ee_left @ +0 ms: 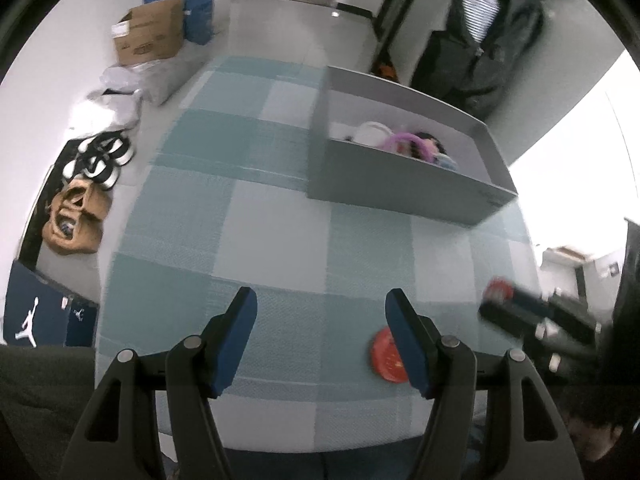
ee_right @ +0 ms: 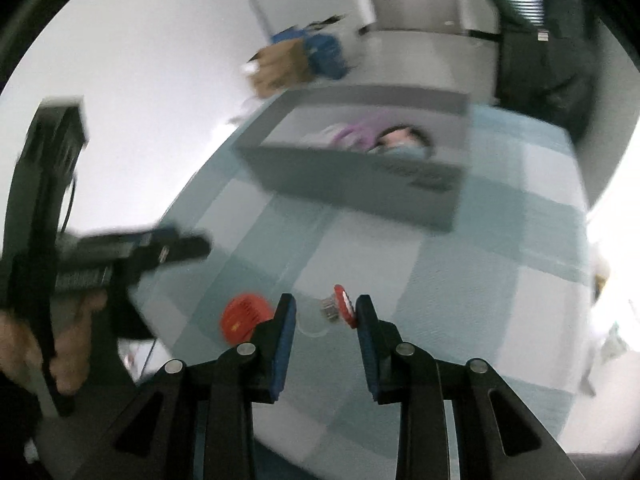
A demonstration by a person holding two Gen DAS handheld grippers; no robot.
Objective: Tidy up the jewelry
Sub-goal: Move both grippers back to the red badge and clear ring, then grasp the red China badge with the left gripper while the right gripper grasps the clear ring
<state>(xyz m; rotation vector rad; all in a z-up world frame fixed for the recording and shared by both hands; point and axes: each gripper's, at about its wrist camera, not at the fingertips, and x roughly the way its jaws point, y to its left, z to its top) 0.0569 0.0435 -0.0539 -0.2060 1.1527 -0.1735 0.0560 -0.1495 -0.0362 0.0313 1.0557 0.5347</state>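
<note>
Jaws of the right gripper [ee_right: 325, 312] pinch a small clear case with a red piece [ee_right: 334, 309] at lower centre, seemingly bound for the grey box [ee_right: 352, 184] above; the left gripper [ee_left: 320, 312] gapes empty (1 red disc [ee_left: 386, 356] beside it).

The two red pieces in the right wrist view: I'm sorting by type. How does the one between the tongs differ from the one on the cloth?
The red-and-white piece is gripped in the right tongs; the red disc lies loose on the checked cloth, left of them. The piece stands on edge with something clear attached; the disc lies flat. The disc looks wider. Both are red and round.
</note>
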